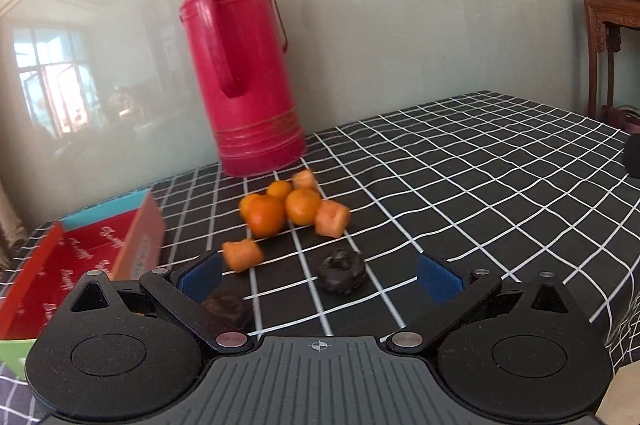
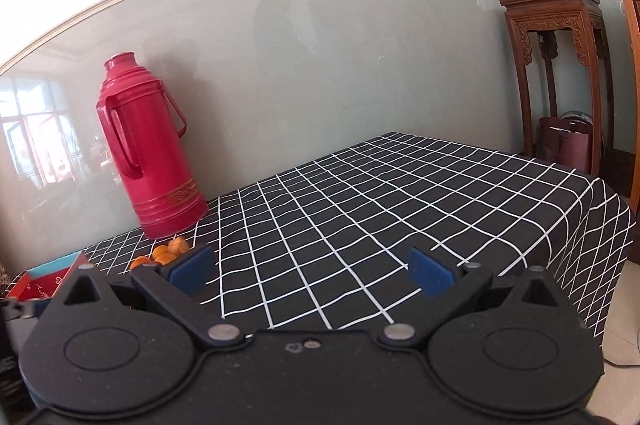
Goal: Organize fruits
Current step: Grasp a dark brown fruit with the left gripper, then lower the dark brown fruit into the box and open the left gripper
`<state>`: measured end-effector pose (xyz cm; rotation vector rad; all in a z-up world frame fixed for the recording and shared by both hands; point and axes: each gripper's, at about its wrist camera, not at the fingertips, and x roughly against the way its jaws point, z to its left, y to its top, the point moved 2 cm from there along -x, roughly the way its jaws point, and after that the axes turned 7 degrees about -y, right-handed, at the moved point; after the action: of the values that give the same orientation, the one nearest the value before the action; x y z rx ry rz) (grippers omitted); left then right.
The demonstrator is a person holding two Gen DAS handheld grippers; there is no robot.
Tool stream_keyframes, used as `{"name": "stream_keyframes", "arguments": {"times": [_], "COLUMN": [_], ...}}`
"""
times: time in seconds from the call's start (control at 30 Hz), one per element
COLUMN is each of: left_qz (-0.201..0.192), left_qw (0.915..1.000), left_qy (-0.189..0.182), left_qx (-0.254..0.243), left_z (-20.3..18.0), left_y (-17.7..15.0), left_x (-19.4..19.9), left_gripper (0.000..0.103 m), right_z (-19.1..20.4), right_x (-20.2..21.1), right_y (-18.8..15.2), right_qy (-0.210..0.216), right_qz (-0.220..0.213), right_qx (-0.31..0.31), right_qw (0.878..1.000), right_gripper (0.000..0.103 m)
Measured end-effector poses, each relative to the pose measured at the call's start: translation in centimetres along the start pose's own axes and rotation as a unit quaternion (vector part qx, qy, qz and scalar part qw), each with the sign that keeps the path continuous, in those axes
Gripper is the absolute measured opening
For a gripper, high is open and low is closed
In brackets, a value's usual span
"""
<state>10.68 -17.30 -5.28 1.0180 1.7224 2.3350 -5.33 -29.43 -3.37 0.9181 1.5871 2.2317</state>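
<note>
The fruits (image 1: 280, 213) lie clustered on the bench just in front of the red flask (image 1: 244, 65), straight ahead of the spread, empty left tongs (image 1: 320, 275), with the right tongs (image 2: 310, 275), also spread, farther off.

You get bright, even daylight in both views. The glossy wall (image 1: 400, 25) mirrors a sunlit window at the left, a pale glare patch, and faint grey shadows of figures sit higher on it. The upper corners wash out to white. Fisheye bending curves the wall trim and the grid on the desk (image 2: 400, 205). In the left wrist view the oranges (image 1: 280, 209) look smeared by motion blur.
</note>
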Motion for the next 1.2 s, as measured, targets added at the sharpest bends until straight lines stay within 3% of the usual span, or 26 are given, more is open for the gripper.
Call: {"name": "stream_keyframes", "arguments": {"times": [0.3,0.37,0.43,0.5,0.57,0.63,0.8,0.93,1.07,1.2], "left_qz": [0.035,0.038,0.056,0.06,0.059,0.058,0.047,0.012,-0.017,-0.021], "left_qw": [0.9983,0.9974,0.9948,0.9932,0.9934,0.9932,0.9942,0.997,0.9966,0.9919], "left_qy": [-0.026,-0.035,-0.053,-0.058,-0.056,-0.056,-0.053,-0.03,0.01,0.077], "left_qx": [0.039,0.049,0.067,0.081,0.08,0.084,0.082,0.07,0.08,0.099], "left_z": [0.3,0.4,0.6,0.7,0.7,0.8,0.8,1.3,4.2,9.4], "left_y": [-0.2,-0.3,-0.4,-0.7,-1.0,-1.1,-1.4,-0.6,0.8,1.0], "left_x": [-4.5,-5.1,-5.9,-6.1,-6.2,-6.3,-5.7,-3.9,-1.3,1.2], "left_gripper": [0.102,0.089,0.068,0.057,0.055,0.039,0.039,0.039,0.039,0.039], "right_z": [-0.1,0.0,0.0,0.1,0.1,0.1,0.4,1.1,2.2,3.8], "right_x": [-0.7,-0.9,-1.1,-1.3,-1.4,-1.6,-1.8,-1.9,-1.9,-1.6], "right_y": [0.1,0.1,0.0,-0.1,-0.2,-0.2,-0.3,-0.4,-0.7,-1.1], "right_qy": [0.009,0.01,0.011,0.011,0.012,0.012,0.015,0.02,0.032,0.052], "right_qz": [0.014,0.02,0.023,0.028,0.034,0.038,0.042,0.044,0.048,0.051], "right_qx": [-0.014,-0.013,-0.013,-0.013,-0.016,-0.019,-0.018,-0.009,0.002,0.015], "right_qw": [1.0,1.0,1.0,0.999,0.999,0.999,0.999,0.999,0.998,0.997], "right_gripper": [0.097,0.097,0.097,0.097,0.097,0.097,0.097,0.097,0.097,0.097]}}
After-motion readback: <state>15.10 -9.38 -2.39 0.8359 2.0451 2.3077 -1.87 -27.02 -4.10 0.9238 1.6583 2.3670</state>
